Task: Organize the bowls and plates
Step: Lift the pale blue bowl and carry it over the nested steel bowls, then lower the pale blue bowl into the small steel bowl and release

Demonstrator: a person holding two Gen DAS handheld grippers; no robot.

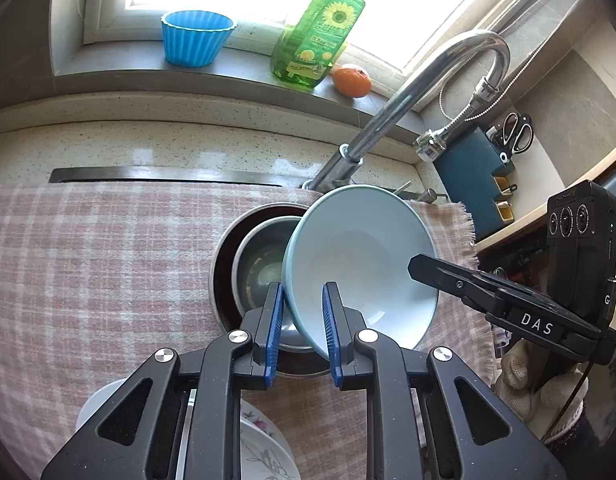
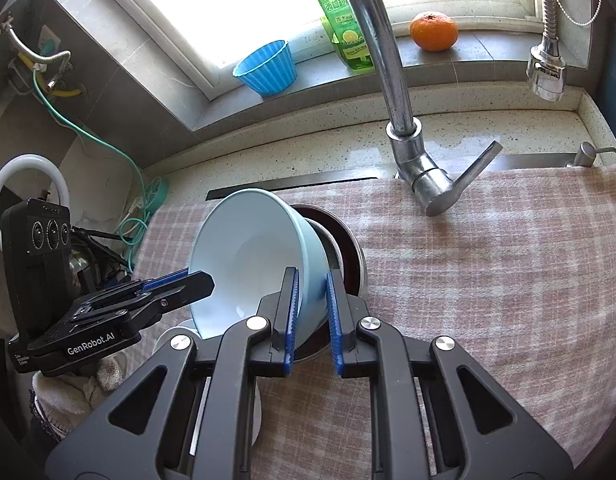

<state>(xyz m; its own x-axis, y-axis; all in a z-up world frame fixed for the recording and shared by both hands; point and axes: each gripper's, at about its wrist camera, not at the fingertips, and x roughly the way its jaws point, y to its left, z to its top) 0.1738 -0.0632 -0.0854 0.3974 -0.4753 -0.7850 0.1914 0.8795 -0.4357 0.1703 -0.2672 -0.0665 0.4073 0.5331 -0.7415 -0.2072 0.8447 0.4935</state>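
On the left, the left gripper (image 1: 304, 332) has its blue fingers (image 1: 274, 332) pinched on the near-left rim of the pale blue round bowl (image 1: 359, 264). On the right, the right gripper (image 2: 311, 320) has its fingers pinched on the other side of the same rim. Both hold the bowl tipped up, just above a small shiny metal bowl (image 1: 264, 268). That one sits inside a bigger dark metal bowl (image 1: 224, 268) on the pink checked cloth (image 1: 108, 264) that covers the counter near the silver tap (image 1: 407, 108).

To do this step well, I think both hands should tip the blue bowl flat together. Then they should lower it slowly, so it sits right in the middle of the metal bowls. The fingers should let go only when it rests there, or it could slip and chip.

Some things are hard to see. A white plate with flowers (image 1: 264, 444) near the left gripper is mostly hidden by the black arms. The bottom of the blue bowl is hidden too, so I cannot tell if it touches the metal bowl yet.
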